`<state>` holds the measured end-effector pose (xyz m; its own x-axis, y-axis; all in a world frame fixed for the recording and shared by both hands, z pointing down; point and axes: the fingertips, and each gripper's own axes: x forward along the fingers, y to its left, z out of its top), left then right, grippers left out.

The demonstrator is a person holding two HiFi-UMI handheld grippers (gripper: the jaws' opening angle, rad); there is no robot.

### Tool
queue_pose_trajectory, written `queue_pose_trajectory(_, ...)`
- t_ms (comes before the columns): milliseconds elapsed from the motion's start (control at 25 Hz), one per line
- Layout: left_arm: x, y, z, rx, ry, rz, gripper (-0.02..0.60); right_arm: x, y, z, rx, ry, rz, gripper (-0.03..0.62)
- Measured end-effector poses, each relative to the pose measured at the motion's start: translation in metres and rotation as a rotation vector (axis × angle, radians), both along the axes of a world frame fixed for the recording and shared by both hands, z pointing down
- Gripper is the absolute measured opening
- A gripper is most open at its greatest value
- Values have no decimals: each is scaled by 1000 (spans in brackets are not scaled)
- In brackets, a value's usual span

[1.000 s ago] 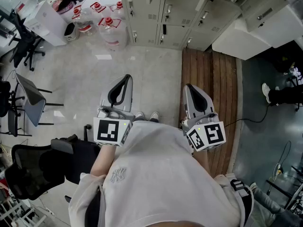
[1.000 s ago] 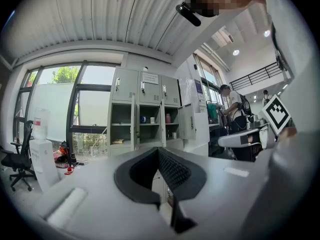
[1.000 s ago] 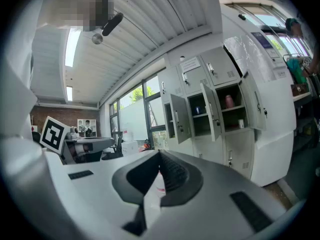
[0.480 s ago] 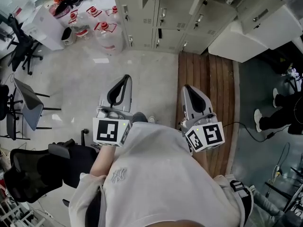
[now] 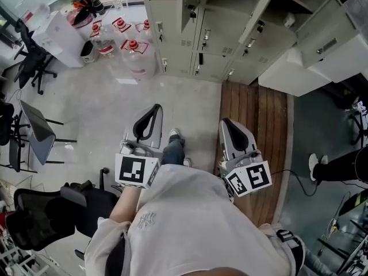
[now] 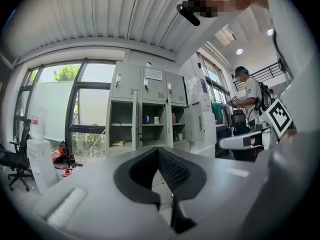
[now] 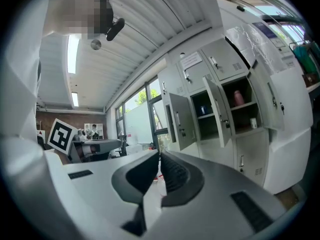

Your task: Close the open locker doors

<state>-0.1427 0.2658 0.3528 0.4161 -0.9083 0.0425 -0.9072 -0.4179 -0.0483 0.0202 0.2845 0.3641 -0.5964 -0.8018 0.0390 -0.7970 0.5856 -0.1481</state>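
A bank of grey lockers (image 5: 230,33) stands ahead, several of its upper doors swung open. One open door (image 5: 262,9) shows edge-on in the head view. In the right gripper view two doors (image 7: 181,120) (image 7: 216,110) hang open in front of shelves, one bearing a pink bottle (image 7: 238,98). The left gripper view shows open compartments (image 6: 122,126) with small items on shelves. My left gripper (image 5: 150,115) and right gripper (image 5: 229,125) are held level at waist height, well short of the lockers. Both are shut and hold nothing.
Water jugs (image 5: 133,49) with red caps crowd the floor left of the lockers. Office chairs (image 5: 35,128) (image 5: 40,217) stand at the left. A wooden platform (image 5: 259,117) lies ahead on the right beside a white cabinet (image 5: 290,68). A person's legs (image 5: 339,165) show far right.
The person has stepped toward the lockers, one foot now forward between the grippers. Both grippers came along with them, still shut. The lockers and jugs sit lower and larger in view.
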Motion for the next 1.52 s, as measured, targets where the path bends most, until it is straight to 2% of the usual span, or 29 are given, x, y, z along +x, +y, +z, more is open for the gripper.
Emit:
queue_pose_trajectory(320,-30,-95,-15,22,26,8,2,-35,-97,-4,11,-29,-9,12)
queue_pose_trajectory(440,-39,-125,-25,30,14,17,2,-48,-129,-15,26,-41,-19,12)
queue_pose_trajectory(560,-50,-151,-28,17,-11,-1,2,-58,-158,-20,36,-41,-38,12)
queue_pose_trajectory(840,-65,-197,-22,-3,-17,-50,2,-73,-217,-18,27,-41,-95,12)
queue_pose_trajectory(920,-66,-210,-23,13,-17,-61,2,-75,-233,-20,33,-40,-120,12)
queue_pose_trajectory(1080,-63,-238,-27,11,-16,-99,2,-79,-268,-38,72,-68,-203,12)
queue_pose_trajectory(1200,-61,-260,-36,46,-19,-143,2,-85,-296,-61,118,-102,-312,19)
queue_pose_trajectory(1280,-58,-270,-40,65,-20,-168,2,-92,-311,-75,150,-108,-403,100)
queue_pose_trajectory(1400,-56,-278,-37,63,-8,-205,2,-102,-334,-90,198,-79,-499,109)
queue_pose_trajectory(1520,-56,-283,-33,48,0,-231,2,-110,-354,-100,215,-86,-555,110)
